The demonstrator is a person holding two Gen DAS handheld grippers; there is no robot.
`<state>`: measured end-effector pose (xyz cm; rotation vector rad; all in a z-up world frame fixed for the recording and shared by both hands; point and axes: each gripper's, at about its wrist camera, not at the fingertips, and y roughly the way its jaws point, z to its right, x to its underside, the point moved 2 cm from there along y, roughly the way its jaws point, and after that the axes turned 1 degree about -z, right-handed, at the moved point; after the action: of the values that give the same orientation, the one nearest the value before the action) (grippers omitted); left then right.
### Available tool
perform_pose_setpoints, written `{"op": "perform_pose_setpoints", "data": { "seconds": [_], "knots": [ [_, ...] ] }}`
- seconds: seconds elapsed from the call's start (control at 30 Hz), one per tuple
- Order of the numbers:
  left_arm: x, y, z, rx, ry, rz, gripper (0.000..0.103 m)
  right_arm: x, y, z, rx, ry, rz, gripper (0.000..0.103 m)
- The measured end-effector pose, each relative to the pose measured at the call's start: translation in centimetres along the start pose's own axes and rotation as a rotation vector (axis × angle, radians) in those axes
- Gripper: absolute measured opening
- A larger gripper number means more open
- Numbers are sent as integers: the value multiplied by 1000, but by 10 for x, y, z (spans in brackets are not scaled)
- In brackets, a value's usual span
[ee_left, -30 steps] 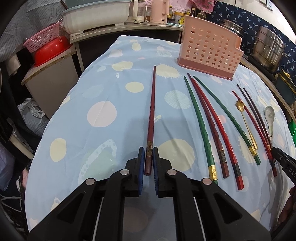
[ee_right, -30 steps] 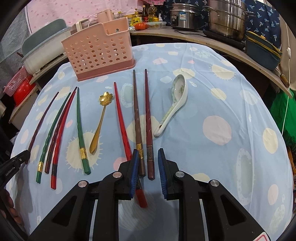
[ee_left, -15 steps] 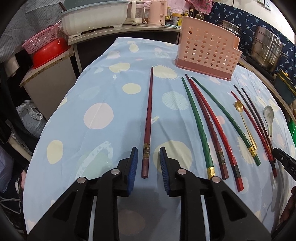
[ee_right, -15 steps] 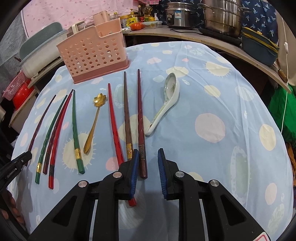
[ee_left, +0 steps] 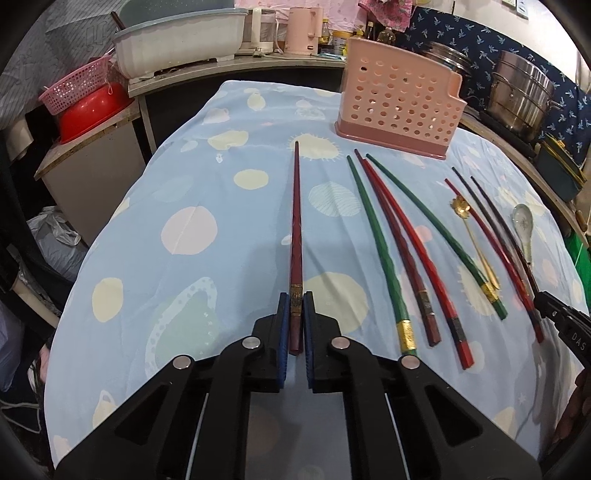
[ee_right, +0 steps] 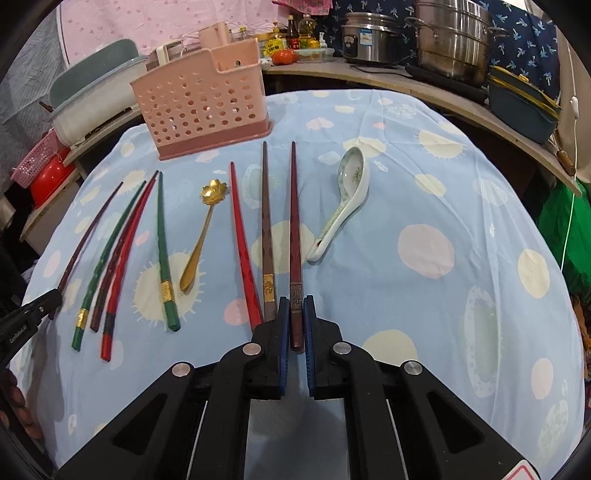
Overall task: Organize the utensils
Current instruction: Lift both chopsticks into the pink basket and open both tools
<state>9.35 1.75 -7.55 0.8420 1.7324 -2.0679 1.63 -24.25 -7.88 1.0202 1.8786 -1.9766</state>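
Observation:
My left gripper is shut on the thick end of a dark red chopstick that lies on the blue cloth, pointing away. My right gripper is shut on the thick end of another dark red chopstick, also lying on the cloth. A pink perforated utensil holder stands at the far side; it also shows in the right wrist view. Between the grippers lie green and red chopsticks, a gold spoon and a brown chopstick. A white ceramic spoon lies right of my right gripper.
The table has a light blue spotted cloth. Behind it a counter holds a white tub, a pink kettle and steel pots. A red bowl and pink basket sit at far left.
Both grippers were open around their chopsticks half a second ago and have closed on them. The right gripper has shifted right onto the rightmost dark red chopstick.

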Motion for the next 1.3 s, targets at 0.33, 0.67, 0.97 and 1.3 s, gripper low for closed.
{"op": "perform_pose_setpoints", "data": {
  "seconds": [0.33, 0.67, 0.97, 1.3],
  "knots": [
    [-5, -71, 8, 45, 11, 105, 7, -9, -74, 0, -42, 3, 133, 7],
    [-41, -138, 21, 61, 59, 238, 7, -49, -147, -3, -91, -11, 298, 7],
    [-107, -170, 44, 92, 122, 335, 7, -102, -172, -6, -127, -34, 380, 7],
    [-202, -187, 71, 106, 177, 427, 7, -181, -186, -26, -131, -96, 487, 7]
  ]
}}
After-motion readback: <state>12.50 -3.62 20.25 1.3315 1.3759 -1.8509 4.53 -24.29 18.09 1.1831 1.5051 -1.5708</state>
